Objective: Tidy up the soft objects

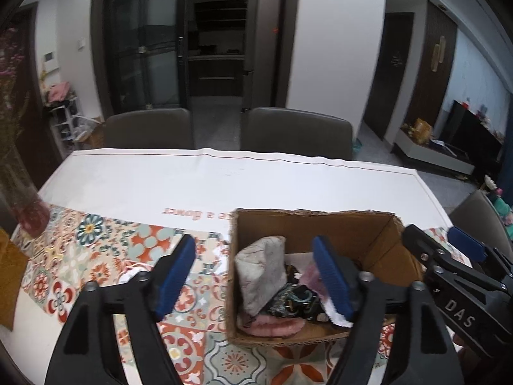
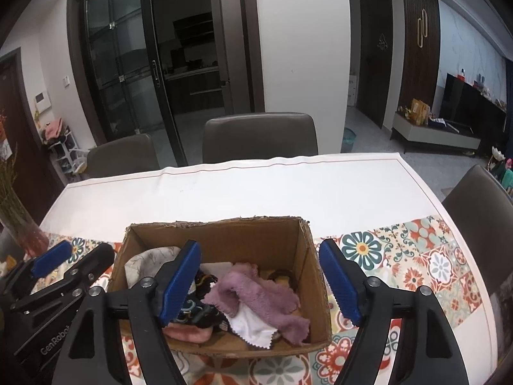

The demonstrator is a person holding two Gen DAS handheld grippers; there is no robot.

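Spreading across both views is a dining table [image 2: 256, 186], white over its far half and covered nearer the cameras by a patterned tile-print cloth [image 2: 426, 256]; grey chairs [image 2: 259, 134] stand along its far edge. On the cloth sits an open cardboard box [image 2: 224, 234] – its flaps are gone or folded away, and its near wall faces the grippers.

Inside the box lie the soft things, heaped together: a pale grey marbled cloth [image 1: 261, 272] leaning against the left wall, a mauve fleecy cloth [image 2: 266, 301] draped over a white cloth [image 2: 253, 327], a dark patterned fabric [image 2: 198, 311] beside them, and a pink fuzzy piece [image 2: 189, 333] at the near left corner.

Both grippers hover low at the box with jaws spread wide and nothing between the pads. The left gripper [image 1: 256, 276] straddles the box's left wall – one blue finger outside over the cloth, the other inside above the heap. The right gripper [image 2: 266, 282] straddles the right wall, its left finger over the fabrics, its right finger outside
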